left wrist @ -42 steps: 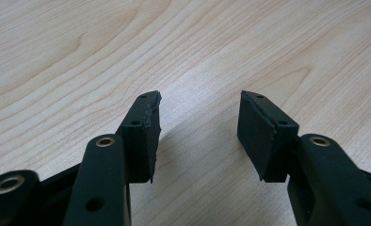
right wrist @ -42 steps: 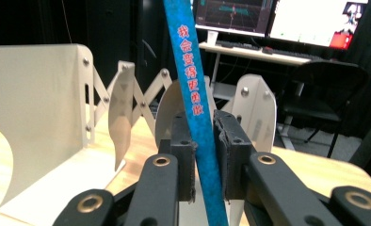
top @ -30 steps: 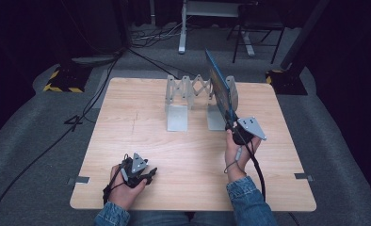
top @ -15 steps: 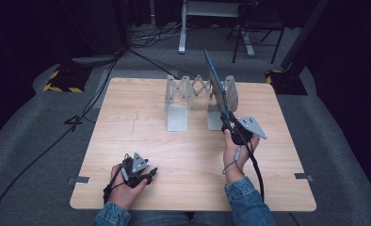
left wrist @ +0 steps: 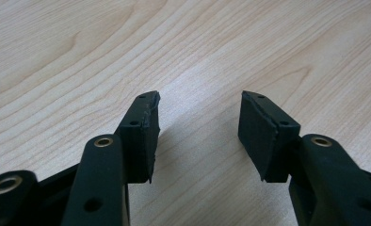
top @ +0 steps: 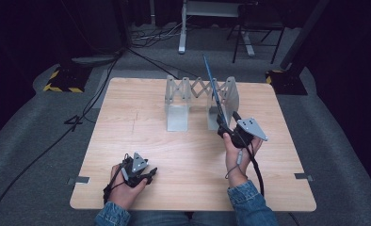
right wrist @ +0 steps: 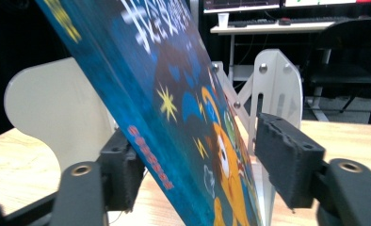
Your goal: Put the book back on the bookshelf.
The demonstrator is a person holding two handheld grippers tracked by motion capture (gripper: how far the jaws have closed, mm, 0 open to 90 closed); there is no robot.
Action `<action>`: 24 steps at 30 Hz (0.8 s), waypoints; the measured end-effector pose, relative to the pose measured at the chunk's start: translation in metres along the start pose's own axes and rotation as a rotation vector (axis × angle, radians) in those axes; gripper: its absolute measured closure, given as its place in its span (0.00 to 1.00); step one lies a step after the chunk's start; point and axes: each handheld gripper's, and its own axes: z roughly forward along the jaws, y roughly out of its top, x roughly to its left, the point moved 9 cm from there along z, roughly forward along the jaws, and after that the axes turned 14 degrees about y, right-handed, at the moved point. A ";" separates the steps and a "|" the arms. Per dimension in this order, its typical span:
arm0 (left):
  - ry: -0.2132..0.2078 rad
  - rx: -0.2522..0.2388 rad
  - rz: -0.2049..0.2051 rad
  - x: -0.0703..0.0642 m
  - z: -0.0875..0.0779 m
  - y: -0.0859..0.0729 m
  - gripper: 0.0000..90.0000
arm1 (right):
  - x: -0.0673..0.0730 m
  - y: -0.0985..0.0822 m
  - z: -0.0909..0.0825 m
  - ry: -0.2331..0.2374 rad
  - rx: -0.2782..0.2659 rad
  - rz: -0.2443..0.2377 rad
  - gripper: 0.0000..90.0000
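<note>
Blue picture book leaning in a folding rack, right jaws freshly parted around it.

On the pale wooden surface, the thin blue book stands tilted between the end plates of the grey accordion-style rack, near the rack's right-hand plate. The right gripper sits at the book's lower edge; its jaws have just been opening, and in the right gripper view the book stands between them, close against the left pad and clear of the right pad, with a visible gap there. The left gripper rests low on the surface near the front edge, well apart from the rack, its jaws partly open with nothing between them but bare wood.
</note>
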 end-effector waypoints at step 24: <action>0.052 0.020 -0.038 0.027 0.004 -0.006 0.49 | -0.025 0.041 -0.085 0.088 -0.009 -0.049 0.33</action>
